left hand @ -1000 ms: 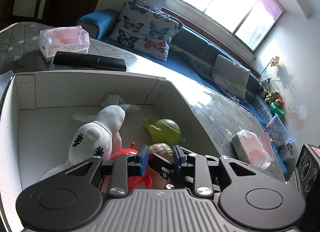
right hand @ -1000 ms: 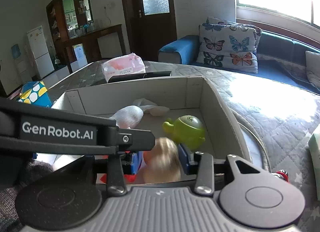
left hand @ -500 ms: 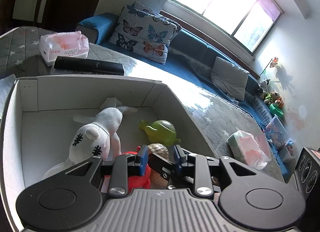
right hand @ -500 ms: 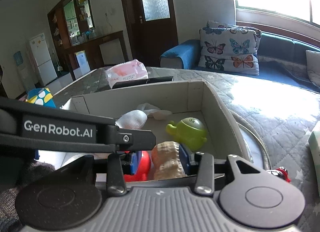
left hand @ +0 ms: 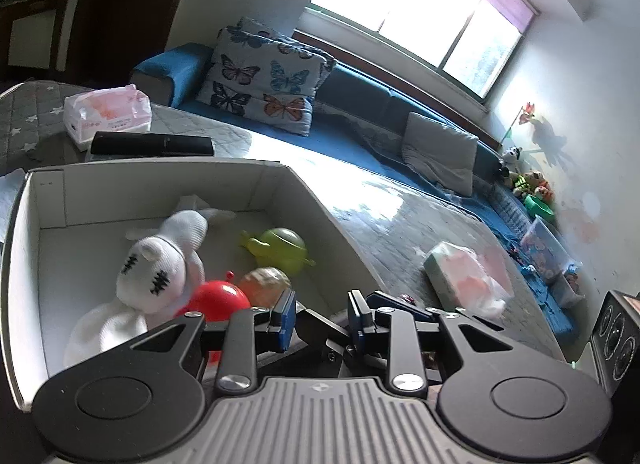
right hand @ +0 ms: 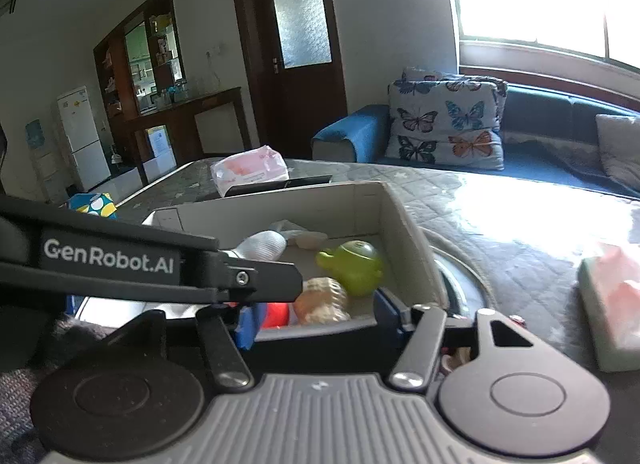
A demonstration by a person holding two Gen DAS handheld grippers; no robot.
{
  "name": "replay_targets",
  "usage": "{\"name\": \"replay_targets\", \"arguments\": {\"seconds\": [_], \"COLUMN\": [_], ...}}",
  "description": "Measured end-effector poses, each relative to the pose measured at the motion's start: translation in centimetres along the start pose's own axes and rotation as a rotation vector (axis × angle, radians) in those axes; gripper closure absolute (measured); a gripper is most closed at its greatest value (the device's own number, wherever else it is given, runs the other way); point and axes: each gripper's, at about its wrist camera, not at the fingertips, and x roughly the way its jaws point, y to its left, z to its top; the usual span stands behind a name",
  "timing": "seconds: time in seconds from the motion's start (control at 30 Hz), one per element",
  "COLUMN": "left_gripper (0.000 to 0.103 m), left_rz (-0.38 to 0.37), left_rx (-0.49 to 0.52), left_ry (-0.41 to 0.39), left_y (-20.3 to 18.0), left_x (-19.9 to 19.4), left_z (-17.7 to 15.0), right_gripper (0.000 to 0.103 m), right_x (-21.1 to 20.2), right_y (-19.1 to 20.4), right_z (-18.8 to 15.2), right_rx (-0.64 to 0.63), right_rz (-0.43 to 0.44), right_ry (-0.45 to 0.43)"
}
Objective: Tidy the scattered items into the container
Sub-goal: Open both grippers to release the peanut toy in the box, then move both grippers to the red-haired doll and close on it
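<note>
A white cardboard box (left hand: 304, 199) sits on the quilted table. Inside lie a white knitted plush (left hand: 160, 264), a green toy (left hand: 280, 250), a red toy (left hand: 218, 300) and a tan shell-like toy (left hand: 266, 282). The same box (right hand: 404, 223), green toy (right hand: 354, 264) and tan toy (right hand: 324, 300) show in the right wrist view. My left gripper (left hand: 322, 314) is open and empty, at the box's near right corner. My right gripper (right hand: 316, 318) is open and empty, just short of the box's near wall, with the tan toy beyond it.
A pink tissue pack (left hand: 108, 111) and a black remote (left hand: 152, 143) lie beyond the box. Another tissue pack (left hand: 466, 276) lies to the right on the table. A blue sofa with a butterfly pillow (left hand: 264, 75) runs behind. The left gripper's arm (right hand: 108, 264) crosses the right wrist view.
My right gripper has opened and let the tan toy drop into the box, then drawn back. My left gripper has shifted right and back from the box.
</note>
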Motion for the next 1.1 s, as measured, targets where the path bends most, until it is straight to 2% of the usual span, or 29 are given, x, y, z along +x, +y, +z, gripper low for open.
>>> {"name": "replay_targets", "arguments": {"seconds": [0.1, 0.17, 0.3, 0.43, 0.57, 0.77, 1.1], "left_gripper": [0.072, 0.072, 0.072, 0.072, 0.072, 0.072, 0.072], "left_rz": [-0.008, -0.014, -0.031, -0.046, -0.058, -0.061, -0.056], "left_rx": [0.017, 0.027, 0.041, 0.043, 0.054, 0.061, 0.053], "left_ry": [0.007, 0.012, 0.031, 0.055, 0.076, 0.101, 0.136], "left_y": [-0.9, -1.4, -2.3, -3.0, -3.7, -4.6, -5.0], "left_x": [-0.3, -0.4, -0.4, 0.1, 0.6, 2.1, 5.1], "left_z": [-0.8, -1.5, -2.7, -3.7, -4.5, -4.9, -4.3], "right_gripper": [0.036, 0.026, 0.023, 0.014, 0.0, 0.0, 0.0], "right_x": [-1.2, -2.0, -3.3, -4.5, -5.6, -5.9, -3.8], "right_y": [-0.3, -0.6, -1.2, -1.7, -2.0, -3.1, -6.3], "right_z": [-0.7, -1.2, -2.3, -3.4, -4.3, -5.3, -5.4], "right_rx": [0.004, 0.007, 0.009, -0.008, -0.039, -0.03, 0.021], "right_rz": [-0.008, -0.019, -0.034, -0.06, -0.104, -0.152, -0.152], "right_ry": [-0.006, -0.012, -0.017, -0.017, -0.035, -0.05, 0.02]}}
